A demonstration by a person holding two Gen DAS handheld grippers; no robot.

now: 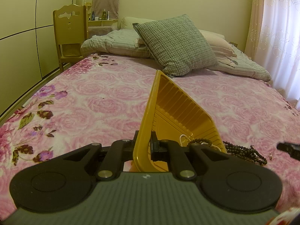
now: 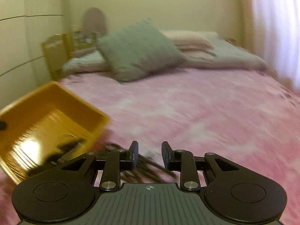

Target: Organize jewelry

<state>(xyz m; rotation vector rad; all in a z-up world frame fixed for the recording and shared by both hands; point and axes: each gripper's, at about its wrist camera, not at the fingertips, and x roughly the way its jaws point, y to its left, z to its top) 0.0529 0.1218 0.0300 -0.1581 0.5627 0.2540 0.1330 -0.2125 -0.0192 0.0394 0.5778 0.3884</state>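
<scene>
A yellow plastic tray [image 1: 180, 110] stands tilted on the pink floral bedspread, and my left gripper [image 1: 144, 146] is shut on its near rim. A pearl strand [image 1: 182, 138] and some dark beads lie in the tray's low corner. A dark brown bead necklace [image 1: 243, 151] spills from the tray onto the bedspread, with a tiny trinket [image 1: 270, 156] beside it. In the blurred right wrist view my right gripper [image 2: 150, 153] is open just above the dark bead necklace [image 2: 146, 172], its pads apart and not pressing on it. The tray [image 2: 56, 112] is to its left.
A grey checked cushion [image 1: 178, 45] and striped pillows lie at the head of the bed. A wooden chair [image 1: 70, 31] stands at the far left beside a wardrobe. A pale curtain [image 1: 277, 37] hangs along the right.
</scene>
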